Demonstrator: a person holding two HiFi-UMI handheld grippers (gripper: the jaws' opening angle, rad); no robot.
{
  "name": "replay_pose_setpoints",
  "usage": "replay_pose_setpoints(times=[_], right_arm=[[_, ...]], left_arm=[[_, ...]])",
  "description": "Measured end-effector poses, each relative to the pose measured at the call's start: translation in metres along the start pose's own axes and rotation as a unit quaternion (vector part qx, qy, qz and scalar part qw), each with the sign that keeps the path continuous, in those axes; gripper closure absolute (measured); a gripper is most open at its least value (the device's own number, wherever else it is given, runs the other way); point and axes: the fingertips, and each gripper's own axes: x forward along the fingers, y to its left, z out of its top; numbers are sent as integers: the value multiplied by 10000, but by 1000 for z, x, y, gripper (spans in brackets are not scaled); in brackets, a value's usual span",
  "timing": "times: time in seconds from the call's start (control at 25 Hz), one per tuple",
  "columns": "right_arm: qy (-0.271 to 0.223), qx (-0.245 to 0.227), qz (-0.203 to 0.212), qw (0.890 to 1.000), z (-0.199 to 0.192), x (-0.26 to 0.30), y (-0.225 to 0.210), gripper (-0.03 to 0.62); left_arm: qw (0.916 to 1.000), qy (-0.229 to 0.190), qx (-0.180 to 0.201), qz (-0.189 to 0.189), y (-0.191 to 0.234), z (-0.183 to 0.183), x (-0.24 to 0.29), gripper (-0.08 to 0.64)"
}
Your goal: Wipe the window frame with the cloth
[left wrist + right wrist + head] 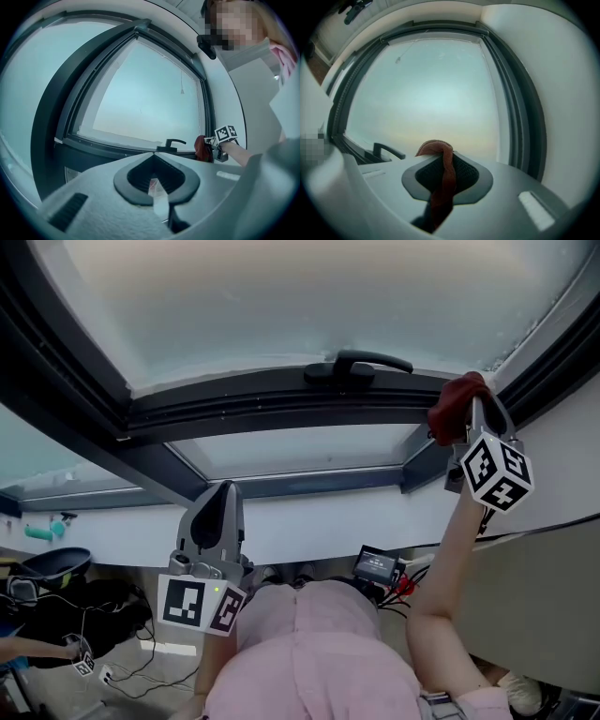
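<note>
The dark window frame [281, 404] runs across the head view, with a black handle [358, 363] on its lower bar. My right gripper [472, 407] is raised to the frame's right corner, shut on a red cloth [453, 409] that presses against the frame right of the handle. In the right gripper view the cloth [440, 173] hangs pinched between the jaws of the right gripper [446, 174], facing the pane. My left gripper [223, 491] hangs lower, below the sill, with its jaws together and nothing in them. The left gripper view shows the left gripper [157, 187], and the cloth [202, 147] far off by the handle [174, 143].
A white sill [309, 521] runs under the frame. A white wall [553, 577] closes the right side. On the floor at the left lie black gear and cables [66, 606] and a teal object [42, 532]. A small device with a screen [378, 566] sits near my body.
</note>
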Motion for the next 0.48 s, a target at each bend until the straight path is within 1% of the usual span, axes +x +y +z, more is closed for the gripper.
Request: replay_pose_setpoints(times=[0.12, 0.28, 0.36, 0.48], right_arm=[[-104, 85, 511, 9986, 6, -1, 49, 541], [62, -80, 1023, 9947, -6, 14, 102, 541], [132, -119, 1121, 9935, -15, 22, 116, 541], [46, -256, 1055, 9941, -18, 24, 118, 541]], left_arm=[[10000, 5, -17, -39, 6, 2, -7, 563], [10000, -65, -10, -25, 11, 7, -15, 563], [10000, -75, -8, 18, 13, 7, -18, 563], [9999, -116, 11, 67, 17, 8, -21, 563]])
